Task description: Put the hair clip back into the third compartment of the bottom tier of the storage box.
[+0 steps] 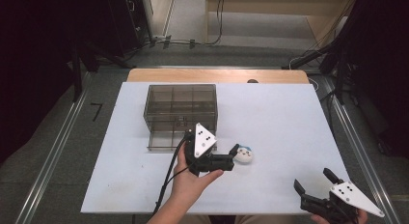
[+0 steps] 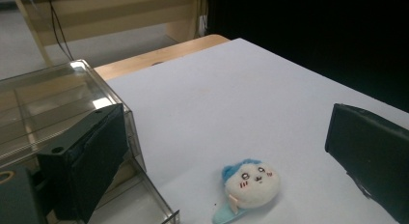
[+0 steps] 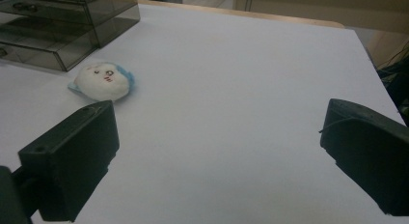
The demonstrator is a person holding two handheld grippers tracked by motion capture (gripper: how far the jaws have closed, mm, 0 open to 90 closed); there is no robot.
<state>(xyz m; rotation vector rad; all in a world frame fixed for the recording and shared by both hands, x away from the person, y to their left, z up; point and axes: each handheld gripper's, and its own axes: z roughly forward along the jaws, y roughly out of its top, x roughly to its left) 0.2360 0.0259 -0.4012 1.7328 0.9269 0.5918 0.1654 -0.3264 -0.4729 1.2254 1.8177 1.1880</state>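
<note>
A small round white plush toy [image 1: 244, 155] with a blue top and a drawn face lies on the white table [image 1: 279, 122]. My left gripper [image 1: 235, 158] is held in a hand just left of it, open, jaws pointing at the toy. In the left gripper view the toy [image 2: 252, 184] lies low between the spread jaws of this gripper [image 2: 224, 118], touching neither. My right gripper [image 1: 312, 179] is open at the table's front right corner, with nothing between its jaws. From the right gripper view [image 3: 217, 110] the toy [image 3: 102, 81] lies ahead to the left.
A smoky transparent drawer box [image 1: 181, 104] stands behind the left hand, its bottom drawer [image 1: 164, 140] pulled out toward me. The drawer's front corner [image 2: 164, 215] is close to the toy. A wooden strip [image 1: 217, 75] borders the table's far edge.
</note>
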